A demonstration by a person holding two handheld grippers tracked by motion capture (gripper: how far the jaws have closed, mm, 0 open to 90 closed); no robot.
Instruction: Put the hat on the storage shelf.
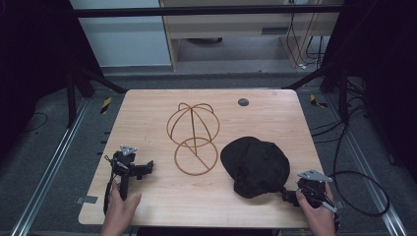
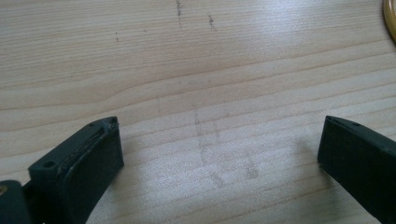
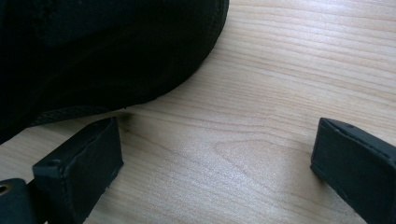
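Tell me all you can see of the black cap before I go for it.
The black cap is a soft, dark fabric cap lying on the wooden table, front right, beside the wire hat stand, apparently apart from it. Its curved edge rests flat on the wood. The right gripper sits at its near right edge, jaws open, holding nothing; contact is unclear.

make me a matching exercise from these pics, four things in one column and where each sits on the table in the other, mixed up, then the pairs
Things
1. black cap
2. wire hat stand
3. left gripper
4. small dark disc

Places
A. far side of the table, right of centre
B. near left part of the table, jaws open over bare wood
C. middle of the table
D. near right part of the table, just ahead of the right gripper

Pairs: 1-D, 2-C, 3-B, 4-A
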